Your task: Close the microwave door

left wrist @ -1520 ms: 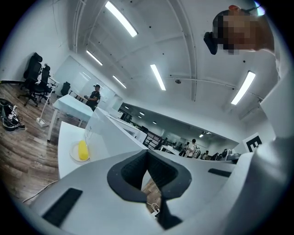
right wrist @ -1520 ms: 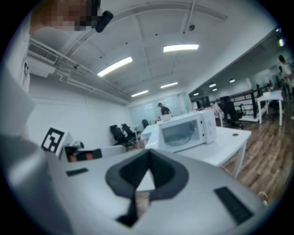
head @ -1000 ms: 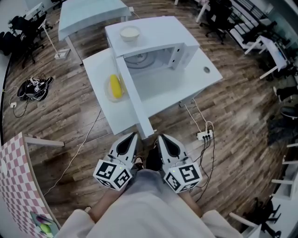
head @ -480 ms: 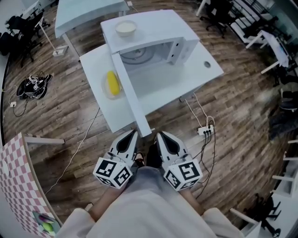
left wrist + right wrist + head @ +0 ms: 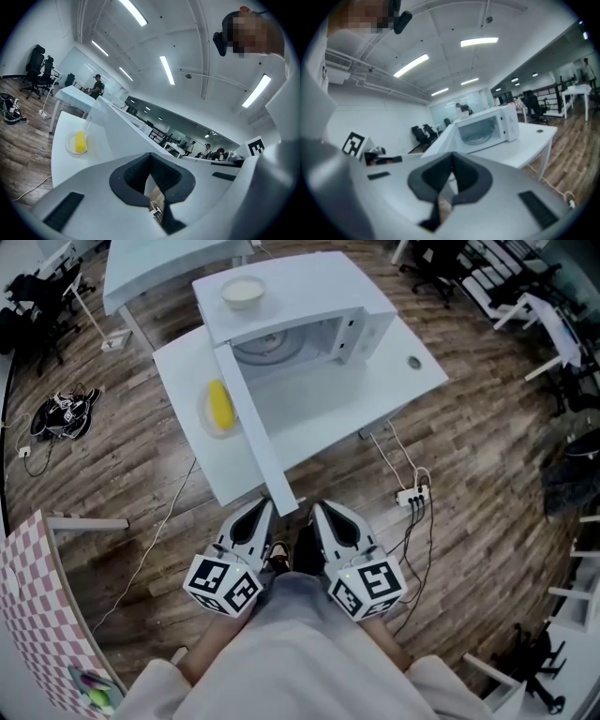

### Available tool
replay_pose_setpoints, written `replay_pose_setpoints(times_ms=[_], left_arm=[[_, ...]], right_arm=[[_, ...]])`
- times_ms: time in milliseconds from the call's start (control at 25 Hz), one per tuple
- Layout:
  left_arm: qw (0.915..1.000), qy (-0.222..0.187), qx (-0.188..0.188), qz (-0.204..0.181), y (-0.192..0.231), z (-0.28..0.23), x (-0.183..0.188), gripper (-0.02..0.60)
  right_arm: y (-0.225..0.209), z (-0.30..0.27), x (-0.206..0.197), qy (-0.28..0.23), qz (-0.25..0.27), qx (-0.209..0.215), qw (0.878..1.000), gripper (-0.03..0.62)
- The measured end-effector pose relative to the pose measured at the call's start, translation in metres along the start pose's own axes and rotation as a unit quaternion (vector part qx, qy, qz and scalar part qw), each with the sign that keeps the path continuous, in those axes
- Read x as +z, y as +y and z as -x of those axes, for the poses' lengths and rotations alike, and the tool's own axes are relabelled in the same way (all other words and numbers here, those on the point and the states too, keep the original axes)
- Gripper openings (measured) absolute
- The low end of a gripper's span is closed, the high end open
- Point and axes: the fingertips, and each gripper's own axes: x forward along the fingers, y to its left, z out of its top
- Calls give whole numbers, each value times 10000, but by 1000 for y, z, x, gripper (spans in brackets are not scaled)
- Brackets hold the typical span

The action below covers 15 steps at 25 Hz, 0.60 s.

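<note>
A white microwave (image 5: pixel 309 320) stands on a white table (image 5: pixel 394 381). Its door (image 5: pixel 251 432) is swung wide open towards me, and the cavity with the glass turntable (image 5: pixel 267 345) shows. My left gripper (image 5: pixel 262 510) and right gripper (image 5: pixel 321 512) are held side by side just short of the table's near edge, close to the door's free end. Both are shut with nothing in them. The right gripper view looks into the open microwave (image 5: pixel 487 125). The left gripper view runs along the door (image 5: pixel 119 131).
A plate with a yellow corn cob (image 5: pixel 217 407) lies on the table left of the door. A bowl (image 5: pixel 242 292) sits on the microwave's top. A power strip (image 5: pixel 410 498) with cables lies on the wooden floor at the right. Office chairs (image 5: pixel 441 268) stand behind.
The table and microwave have drifted a little up and left in the head view. Both grippers stay shut, side by side in front of me.
</note>
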Motion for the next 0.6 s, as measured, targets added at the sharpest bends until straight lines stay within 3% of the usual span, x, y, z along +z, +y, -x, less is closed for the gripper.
replay_pose_setpoints(times_ms=[600], left_arm=[[9999, 101, -22, 93, -5, -18, -7, 17]], right_arm=[[-21, 1, 1, 39, -98, -99, 9999, 18]])
